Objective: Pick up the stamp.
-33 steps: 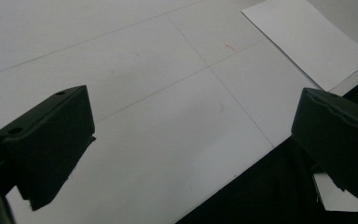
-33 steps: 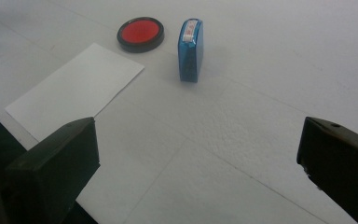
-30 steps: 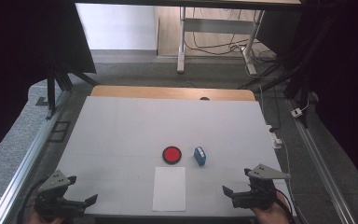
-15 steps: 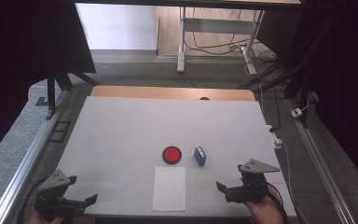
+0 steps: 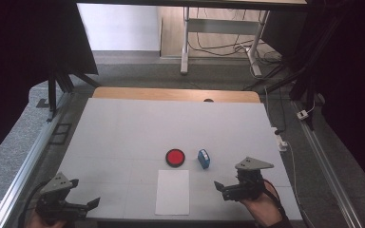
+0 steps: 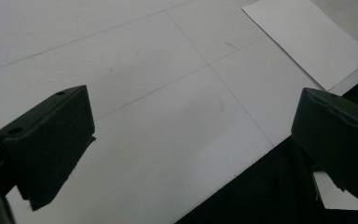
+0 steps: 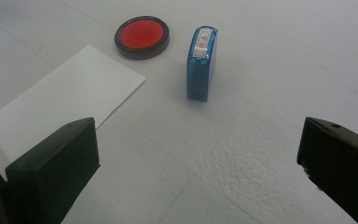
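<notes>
at the near left corner of the tabletop (image 5: 123,123), the left gripper (image 5: 91,204) sits low with its jaws spread wide and holding nothing – in the left gripper view they frame bare surface, with the paper sheet (image 6: 307,39) off toward the upper right. that gripper is well apart from everything else.

toward the middle lies the white paper sheet (image 5: 172,191), long side running away from the person. just beyond its far edge sits the round red ink pad (image 5: 175,157) in a black rim, and just beside it to the right, not touching, the blue stamp (image 5: 204,159).

the stamp is the thing the right gripper (image 5: 218,186) points toward. it lies on its side ahead of the jaws and a little left of their midline in the right gripper view, where the blue stamp (image 7: 201,63) shows its long axis running nearly straight away from the camera, label strip up. the right gripper is clearly the nearer of the 2.

its jaws stand wide open and empty – wider than the stamp's short width. the hand holds it low at the near edge, angled inward to the left. a forward reach, judged from this, would put 1 jaw on each long flank.
</notes>
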Tool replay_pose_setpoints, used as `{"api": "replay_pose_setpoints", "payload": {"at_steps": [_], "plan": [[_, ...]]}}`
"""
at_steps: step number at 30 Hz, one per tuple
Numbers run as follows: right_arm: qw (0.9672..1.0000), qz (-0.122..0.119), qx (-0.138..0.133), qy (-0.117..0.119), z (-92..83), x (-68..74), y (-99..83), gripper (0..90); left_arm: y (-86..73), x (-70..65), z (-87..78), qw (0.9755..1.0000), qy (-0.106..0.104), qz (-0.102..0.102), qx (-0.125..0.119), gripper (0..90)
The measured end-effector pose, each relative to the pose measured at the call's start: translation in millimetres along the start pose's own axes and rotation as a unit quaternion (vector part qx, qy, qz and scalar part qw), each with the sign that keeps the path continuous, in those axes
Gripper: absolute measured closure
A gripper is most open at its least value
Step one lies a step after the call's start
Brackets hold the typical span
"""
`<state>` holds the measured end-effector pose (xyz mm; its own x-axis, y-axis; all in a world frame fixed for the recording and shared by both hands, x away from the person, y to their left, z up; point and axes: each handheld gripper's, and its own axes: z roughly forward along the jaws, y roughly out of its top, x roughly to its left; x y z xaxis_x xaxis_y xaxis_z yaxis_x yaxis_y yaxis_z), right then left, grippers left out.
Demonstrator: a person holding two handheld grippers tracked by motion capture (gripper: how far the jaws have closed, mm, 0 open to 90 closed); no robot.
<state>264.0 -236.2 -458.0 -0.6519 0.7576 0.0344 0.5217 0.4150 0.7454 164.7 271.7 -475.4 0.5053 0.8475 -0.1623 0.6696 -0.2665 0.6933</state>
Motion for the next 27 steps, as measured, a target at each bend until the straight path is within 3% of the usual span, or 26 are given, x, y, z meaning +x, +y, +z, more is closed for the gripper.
{"api": "replay_pose_setpoints", "payload": {"at_steps": [10,27], "plan": [[0.9999,-0.006,0.016,0.003,15.4,0.7,8.5,0.0,0.0,0.2,0.2,1.0,0.0,-0.001,0.0,0.0],[0.999,-0.021,0.038,-0.012,44.4,0.2,18.3,0.0,0.3,0.3,0.5,1.0,-0.001,0.0,0.002,0.0]]}}
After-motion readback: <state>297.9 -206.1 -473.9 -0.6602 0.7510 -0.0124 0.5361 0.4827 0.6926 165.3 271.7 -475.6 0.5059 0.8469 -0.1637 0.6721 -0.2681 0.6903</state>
